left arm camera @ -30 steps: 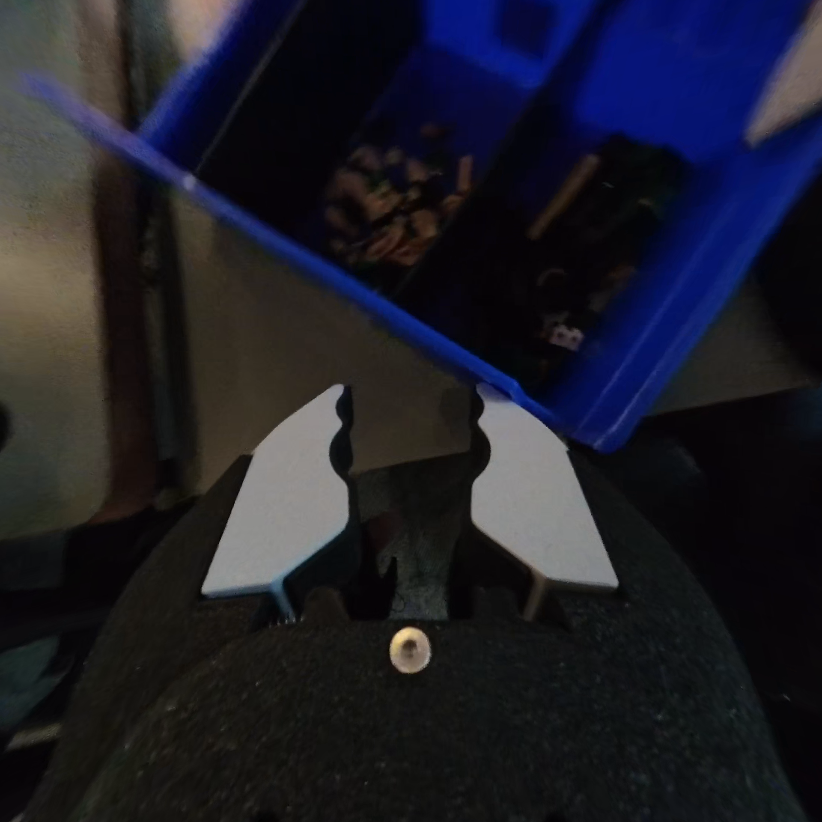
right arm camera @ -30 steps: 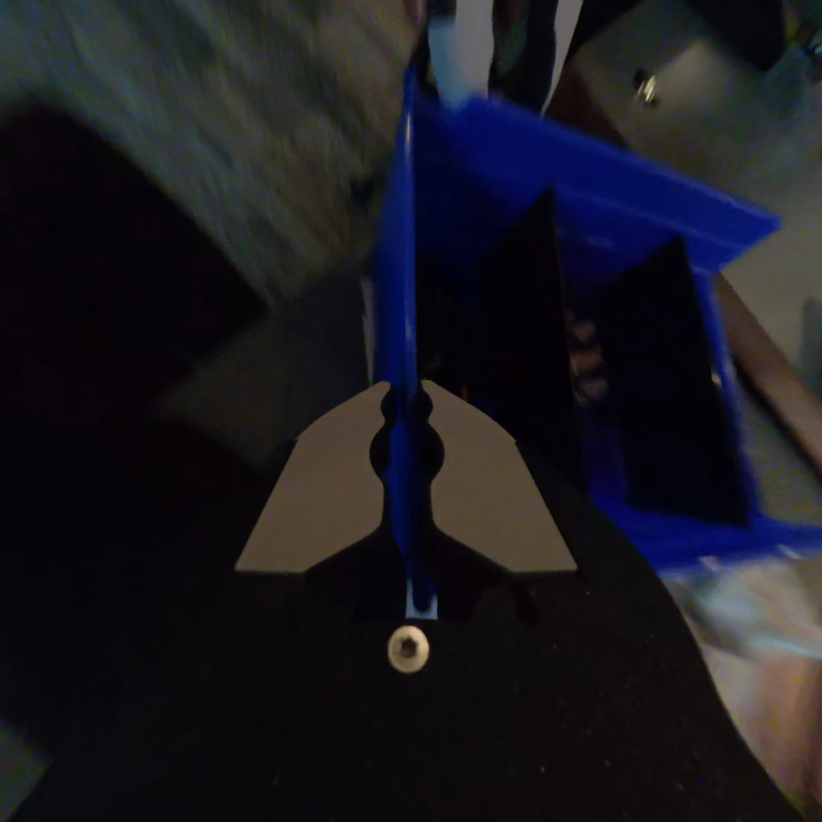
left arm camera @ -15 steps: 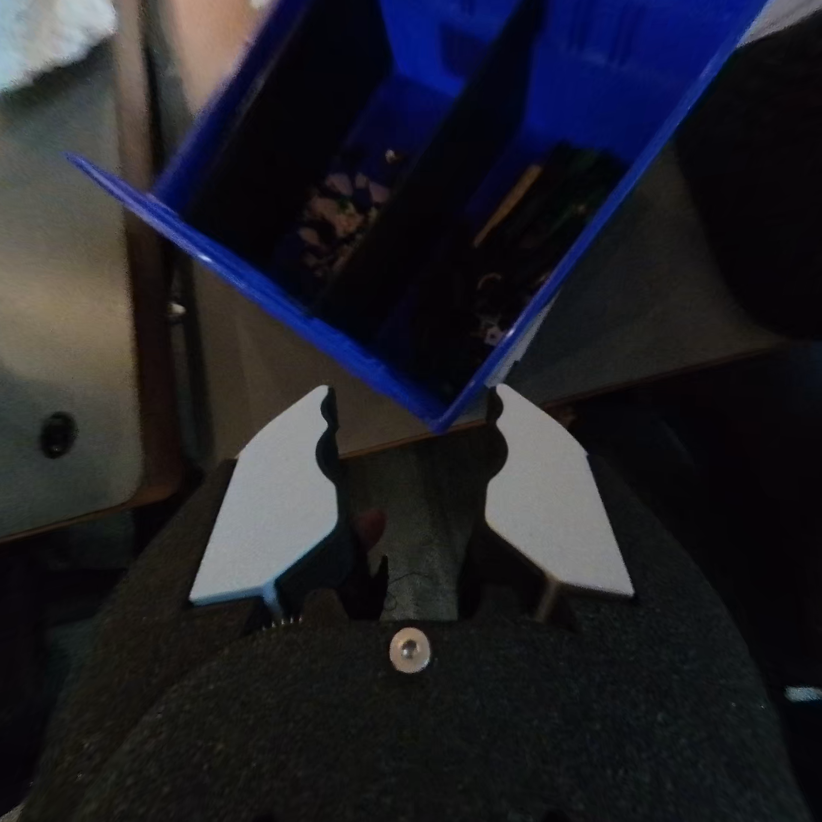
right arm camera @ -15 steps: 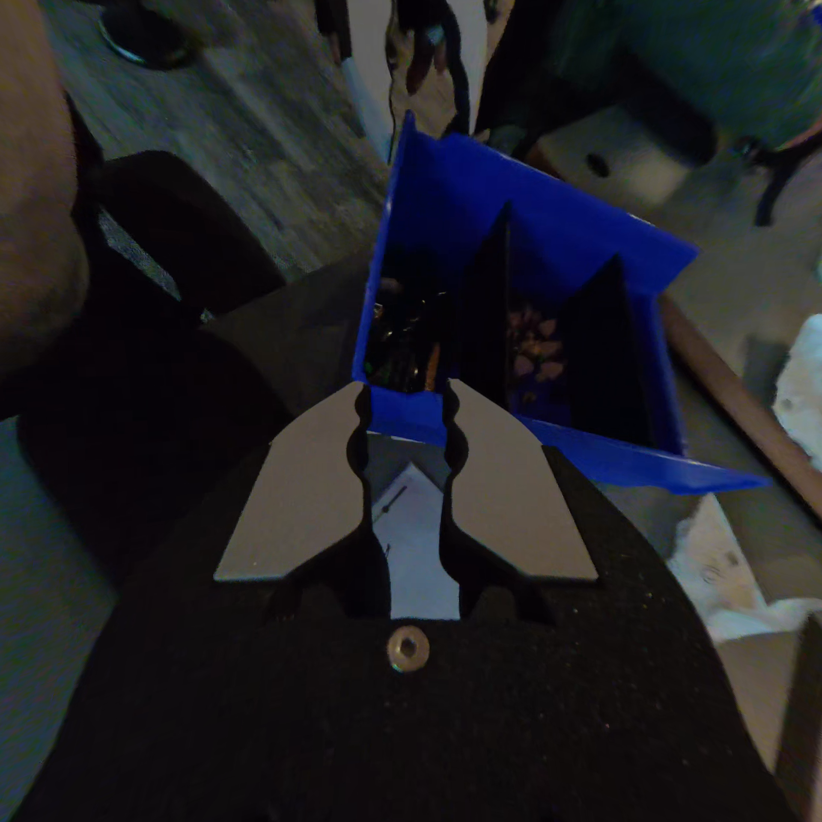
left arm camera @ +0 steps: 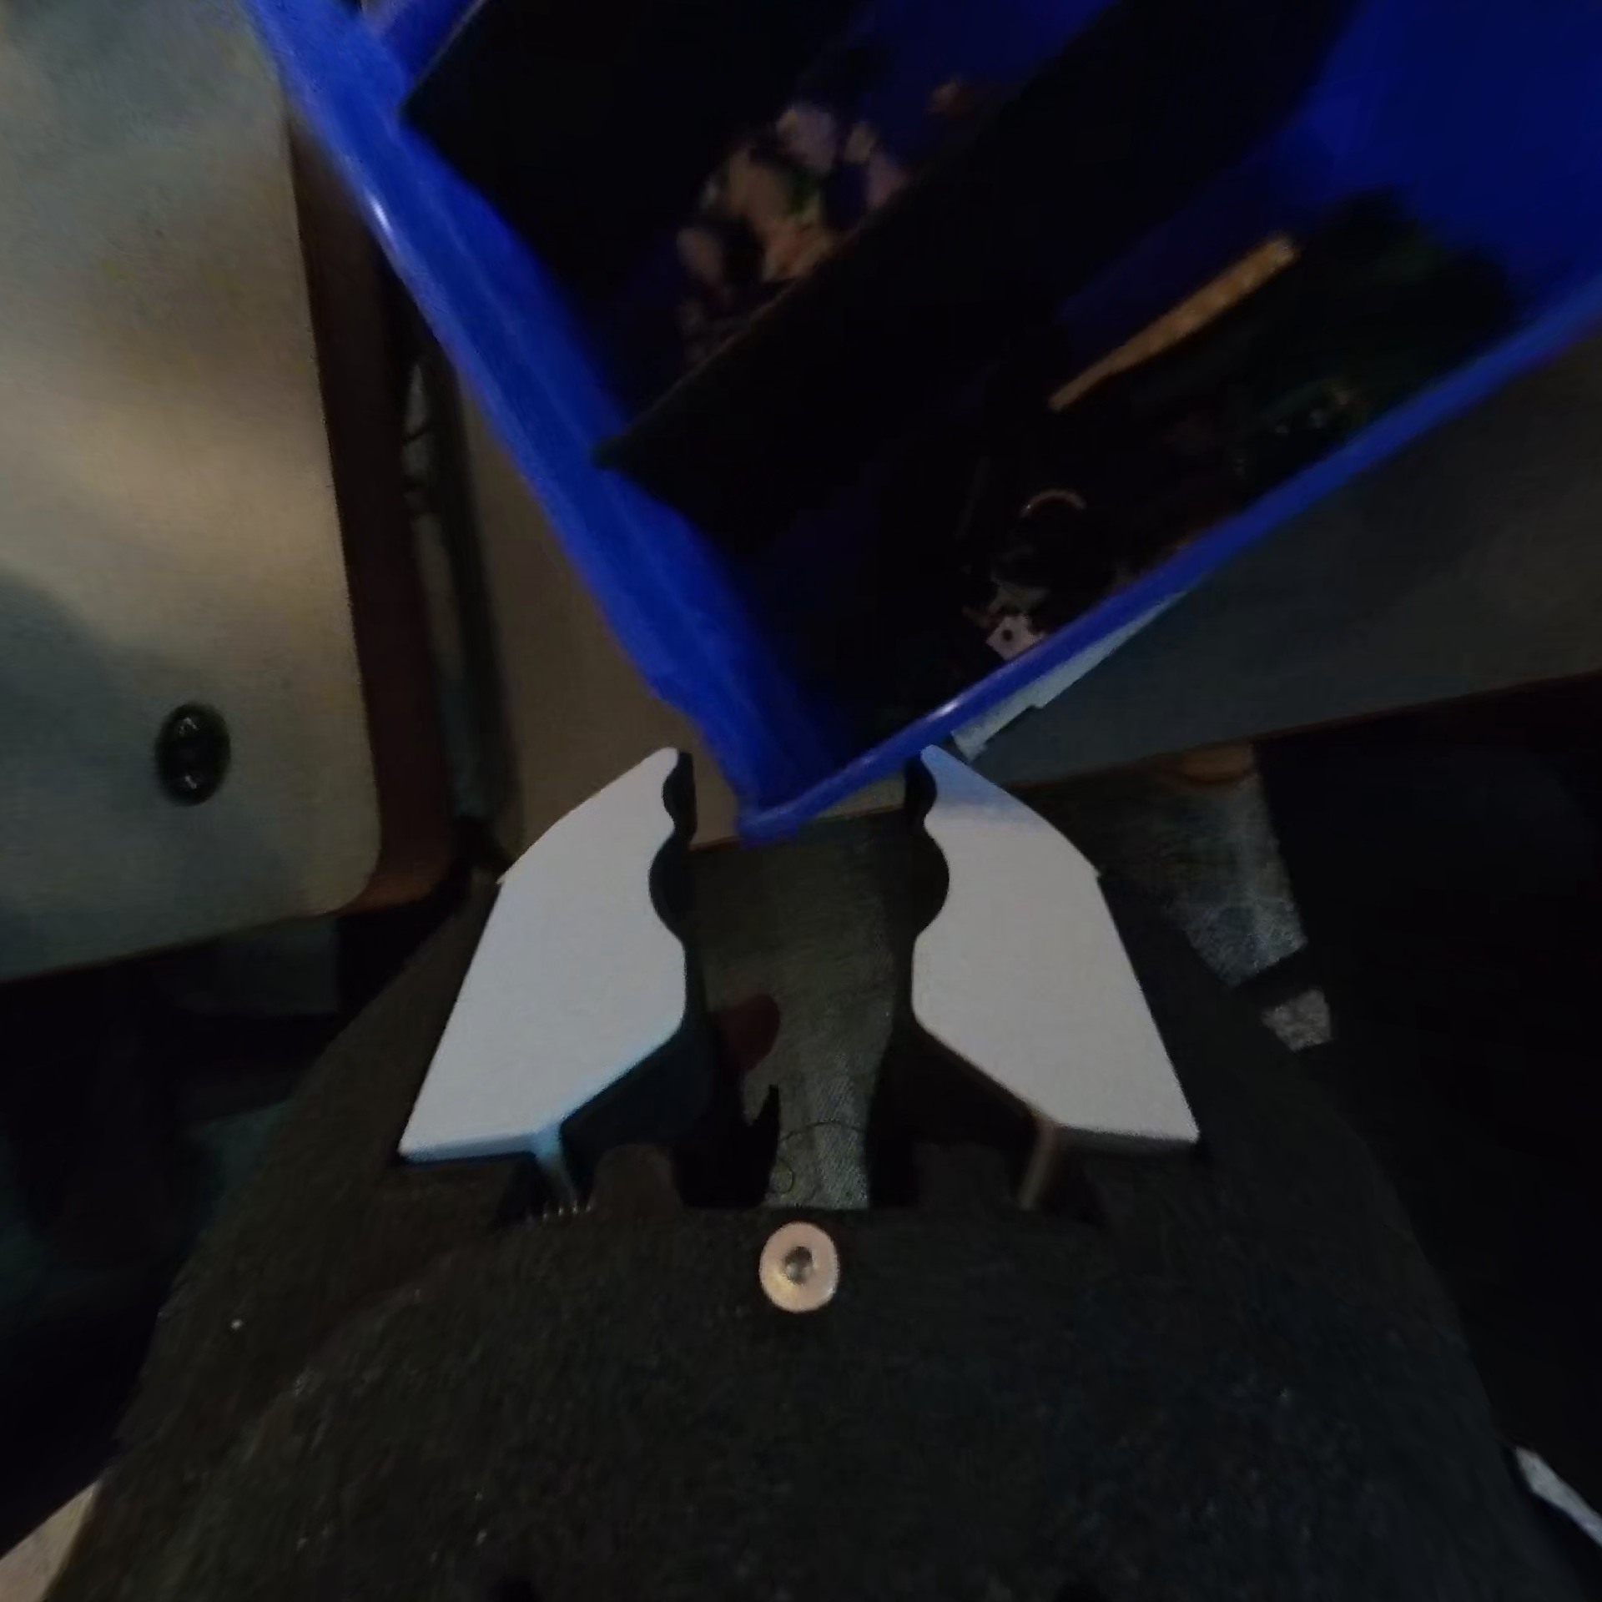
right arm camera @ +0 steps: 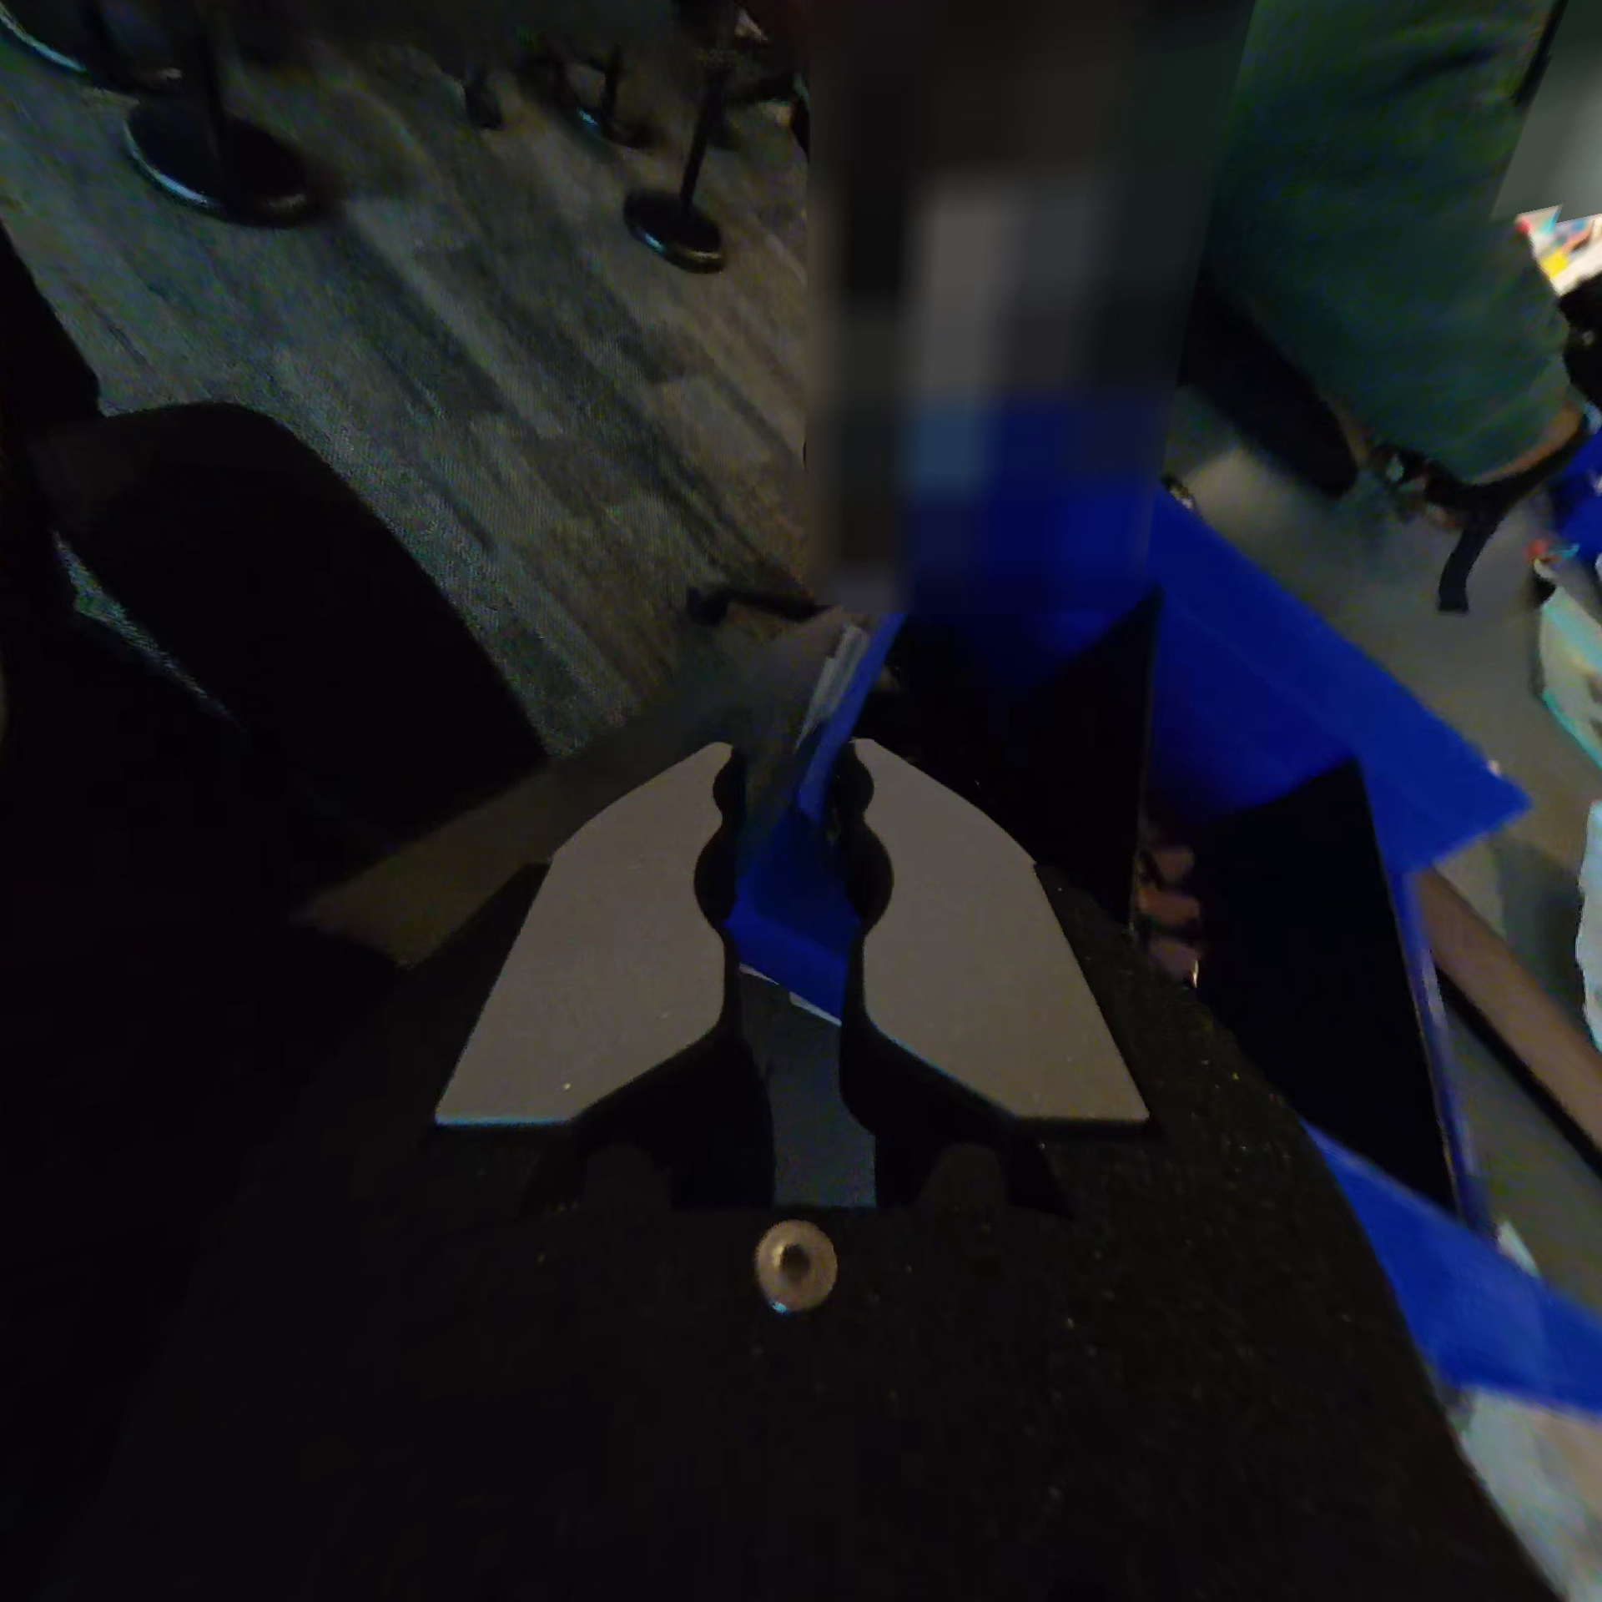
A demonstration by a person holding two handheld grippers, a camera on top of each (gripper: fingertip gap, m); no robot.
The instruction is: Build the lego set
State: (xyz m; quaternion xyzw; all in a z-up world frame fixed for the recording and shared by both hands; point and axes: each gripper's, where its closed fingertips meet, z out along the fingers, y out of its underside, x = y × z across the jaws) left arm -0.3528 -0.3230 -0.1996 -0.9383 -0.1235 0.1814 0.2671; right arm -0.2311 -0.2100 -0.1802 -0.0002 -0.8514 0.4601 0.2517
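Blue bin (left arm camera: 537,364): divided by black partitions (left arm camera: 719,381), small parts in the compartments, standing at the edge of a grey desk (left arm camera: 147,433).

Left tool (left arm camera: 799,780): jaws wide apart, the bin's near corner (left arm camera: 763,810) between the tips, neither pad pressing on it.

Right tool (right arm camera: 793,780): jaws narrowly parted around the bin's blue wall (right arm camera: 793,901); whether the pads press on it cannot be told. Carpeted floor (right arm camera: 485,364) beyond.

Left tool (left arm camera: 799,763) jaws apart, right tool (right arm camera: 793,771) jaws narrower.
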